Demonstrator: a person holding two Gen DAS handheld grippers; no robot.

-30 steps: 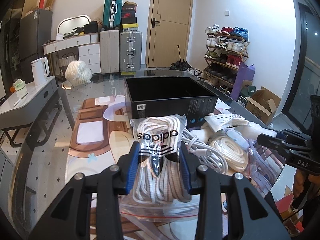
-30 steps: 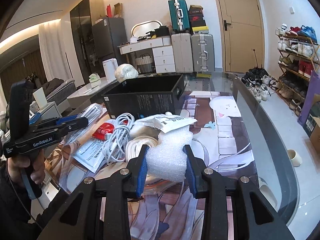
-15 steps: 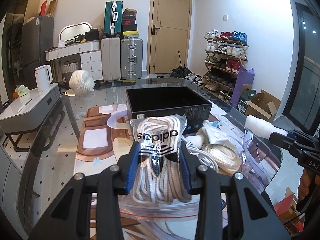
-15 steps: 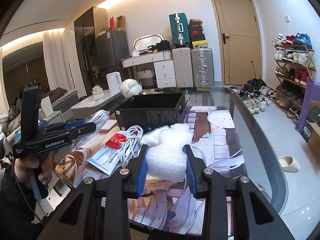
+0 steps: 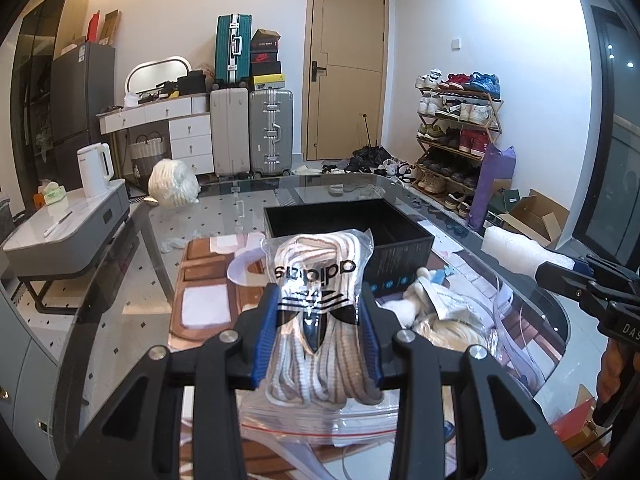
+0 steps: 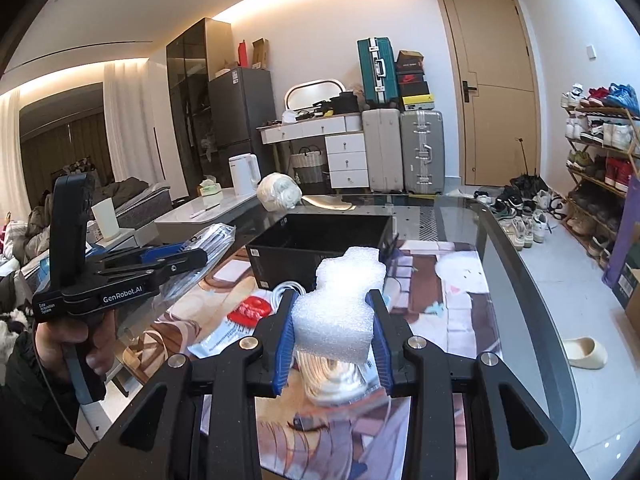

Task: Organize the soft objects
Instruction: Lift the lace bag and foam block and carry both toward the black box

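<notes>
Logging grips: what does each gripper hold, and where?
Left gripper: clear bag of striped laces, clamped mid-bag. Right gripper: white foam piece, pinched at its sides.

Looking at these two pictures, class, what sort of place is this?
Probably a lived-in home, near its entrance: a shoe rack full of shoes, suitcases stacked by the door, and a fridge.

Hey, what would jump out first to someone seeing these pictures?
The left claw grips a clear bag of striped shoelaces, and the right claw clamps a white foam piece. Beyond both, an open black box sits on the cluttered glass table.
</notes>
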